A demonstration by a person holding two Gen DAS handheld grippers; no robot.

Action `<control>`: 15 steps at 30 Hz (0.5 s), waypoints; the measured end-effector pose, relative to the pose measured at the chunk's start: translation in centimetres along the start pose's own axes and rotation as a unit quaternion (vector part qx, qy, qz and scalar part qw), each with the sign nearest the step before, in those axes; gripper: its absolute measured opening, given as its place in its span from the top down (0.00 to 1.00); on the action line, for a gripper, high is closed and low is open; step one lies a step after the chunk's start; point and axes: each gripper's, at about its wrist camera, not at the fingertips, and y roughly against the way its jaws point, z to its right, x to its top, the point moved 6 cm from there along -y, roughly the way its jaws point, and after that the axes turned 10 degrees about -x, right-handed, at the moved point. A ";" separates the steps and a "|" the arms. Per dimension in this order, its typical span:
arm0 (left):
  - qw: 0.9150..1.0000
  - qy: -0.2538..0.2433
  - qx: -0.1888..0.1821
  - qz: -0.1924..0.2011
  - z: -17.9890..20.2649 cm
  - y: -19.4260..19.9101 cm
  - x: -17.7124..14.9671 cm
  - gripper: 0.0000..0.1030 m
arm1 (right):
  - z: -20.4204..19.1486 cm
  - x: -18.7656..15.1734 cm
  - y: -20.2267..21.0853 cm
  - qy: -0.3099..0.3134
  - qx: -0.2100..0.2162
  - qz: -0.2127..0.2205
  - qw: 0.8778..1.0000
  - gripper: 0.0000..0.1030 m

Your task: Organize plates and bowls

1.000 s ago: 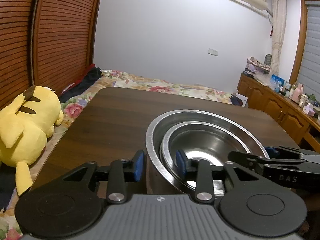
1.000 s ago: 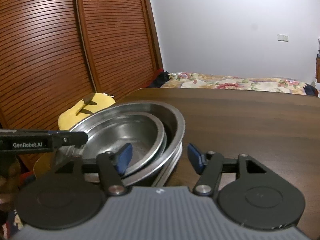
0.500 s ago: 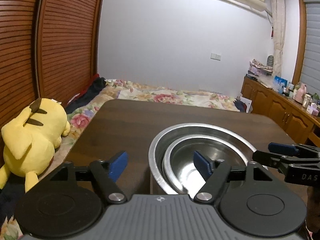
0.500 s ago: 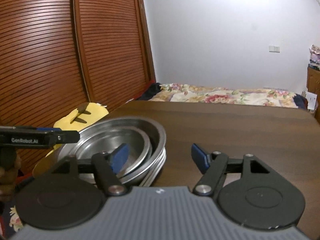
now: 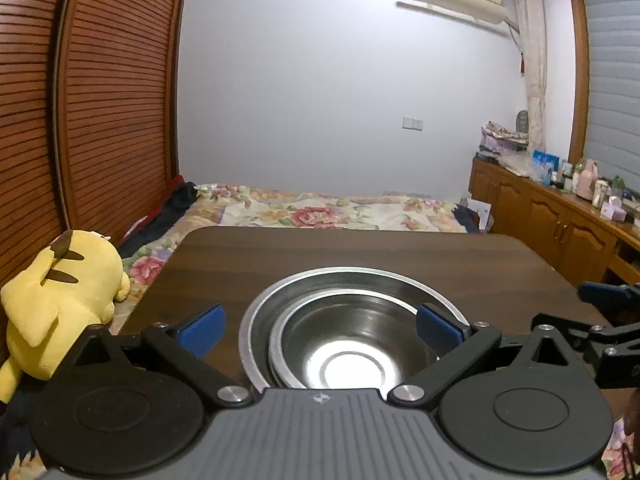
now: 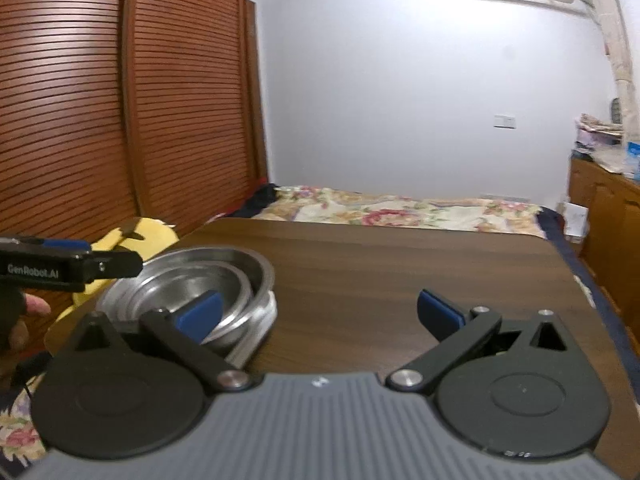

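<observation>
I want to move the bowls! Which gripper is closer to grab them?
Probably the left gripper: it's open, with the stacked bowls straight ahead. The right gripper, also open, has them off to its left.

Only readable text: white "GenRobot.AI" lettering on side of black left tool point(image 6: 70, 266), seen from right wrist view. Nothing else legible, stuff on wooden sideboard too small to read.
</observation>
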 end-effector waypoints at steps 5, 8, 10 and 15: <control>1.000 -0.012 0.006 -0.006 1.6 -0.2 -0.1 0.00 | 1.1 -0.2 0.8 -0.013 -0.031 -0.002 0.999 0.00; 1.000 -0.013 0.004 -0.002 2.5 -0.1 0.0 0.00 | 1.6 -0.5 1.1 -0.017 -0.048 -0.002 0.999 0.00; 1.000 -0.016 0.002 0.001 3.0 0.1 0.0 0.00 | 1.7 -0.6 1.2 -0.017 -0.057 0.000 0.998 0.00; 1.000 -0.023 0.003 -0.004 4.0 0.2 -0.3 0.00 | 2.1 -1.0 1.7 -0.019 -0.078 -0.002 0.997 0.00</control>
